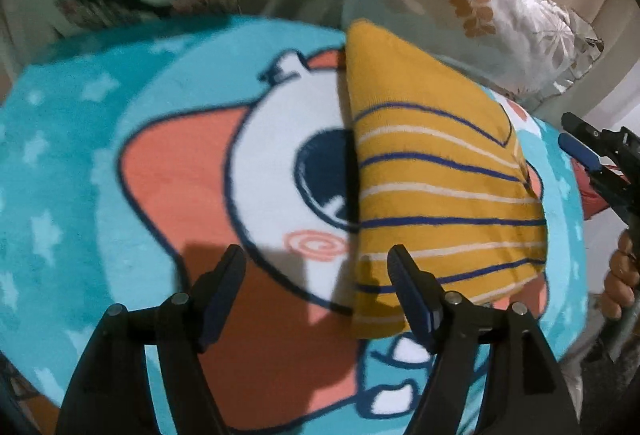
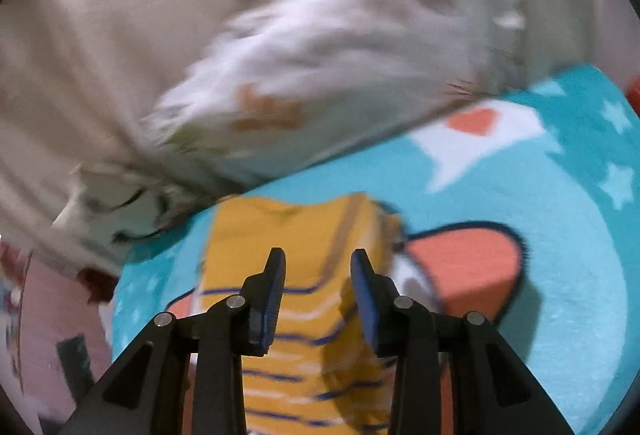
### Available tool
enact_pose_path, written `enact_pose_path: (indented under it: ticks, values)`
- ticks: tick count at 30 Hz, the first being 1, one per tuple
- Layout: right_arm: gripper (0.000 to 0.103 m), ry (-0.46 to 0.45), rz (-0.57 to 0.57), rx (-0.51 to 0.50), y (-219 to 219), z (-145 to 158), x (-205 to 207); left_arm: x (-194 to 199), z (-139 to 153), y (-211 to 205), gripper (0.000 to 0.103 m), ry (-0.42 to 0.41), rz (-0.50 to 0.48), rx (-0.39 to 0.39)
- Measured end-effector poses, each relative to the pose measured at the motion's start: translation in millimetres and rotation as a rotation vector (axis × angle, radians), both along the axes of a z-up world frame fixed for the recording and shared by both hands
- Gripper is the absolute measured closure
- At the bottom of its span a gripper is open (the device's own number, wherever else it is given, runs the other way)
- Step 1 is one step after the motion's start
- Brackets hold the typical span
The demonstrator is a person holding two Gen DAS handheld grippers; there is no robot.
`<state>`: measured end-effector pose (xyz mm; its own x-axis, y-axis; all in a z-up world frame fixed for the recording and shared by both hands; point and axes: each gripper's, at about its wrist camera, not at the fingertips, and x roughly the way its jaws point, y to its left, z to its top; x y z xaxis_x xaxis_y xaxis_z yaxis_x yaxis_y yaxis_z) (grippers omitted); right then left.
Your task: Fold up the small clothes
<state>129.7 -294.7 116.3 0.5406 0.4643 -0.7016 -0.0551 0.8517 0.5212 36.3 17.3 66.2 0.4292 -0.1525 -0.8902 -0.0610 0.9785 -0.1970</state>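
Your left claw hangs wide apart with nothing in it, just above the rug, its right finger over the near edge of the shirt. That yellow striped shirt lies folded into a narrow wedge on the blue cartoon rug, right of the middle. Your right claw hovers over the same shirt, jaws parted moderately and gripping nothing. Farther off, a floral pillow rests against the rug's far edge.
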Motion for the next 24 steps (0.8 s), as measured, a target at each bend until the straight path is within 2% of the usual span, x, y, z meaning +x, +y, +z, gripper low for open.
enact_pose_path:
  ticks: [3, 5, 6, 8, 10, 12, 14, 16, 18, 24]
  values:
    - [0.066, 0.052, 0.097, 0.072, 28.9, -15.2, -4.3, -7.4, 16.7, 8.0, 0.031, -0.075, 0.028, 0.062]
    - [0.066, 0.113, 0.092, 0.05, 36.3, -38.0, -6.4, -11.0, 31.8, 8.0, 0.03, -0.136, 0.056, 0.122]
    - [0.069, 0.134, 0.072, 0.033, 34.4, -47.5, -8.1, -18.1, 43.9, 12.3, 0.028, -0.19, 0.083, 0.173]
    - [0.087, 0.183, 0.002, -0.054, 22.9, -68.2, -10.1, -21.9, 57.9, 15.6, 0.012, -0.267, 0.12, 0.22]
    - [0.09, 0.193, -0.036, -0.092, 14.1, -71.4, -15.6, -35.5, 75.3, 29.3, 0.004, -0.373, 0.173, 0.241]
    - [0.086, 0.178, -0.042, -0.111, 14.9, -58.9, -21.2, -44.9, 86.9, 42.5, 0.001, -0.44, 0.212, 0.238]
    - [0.086, 0.124, -0.029, -0.164, 24.2, -38.8, -25.2, -43.9, 89.3, 53.5, 0.001, -0.42, 0.206, 0.188]
    - [0.085, 0.073, 0.009, -0.183, 42.0, -21.4, -26.8, -37.3, 81.9, 62.6, 0.001, -0.314, 0.165, 0.103]
    - [0.085, 0.043, 0.066, -0.191, 67.0, -13.6, -23.6, -33.3, 71.6, 68.8, 0.001, -0.247, 0.184, 0.087]
    - [0.085, 0.032, 0.238, -0.235, 149.6, -25.2, -10.4, -38.5, 59.6, 77.8, 0.001, -0.203, 0.186, 0.088]
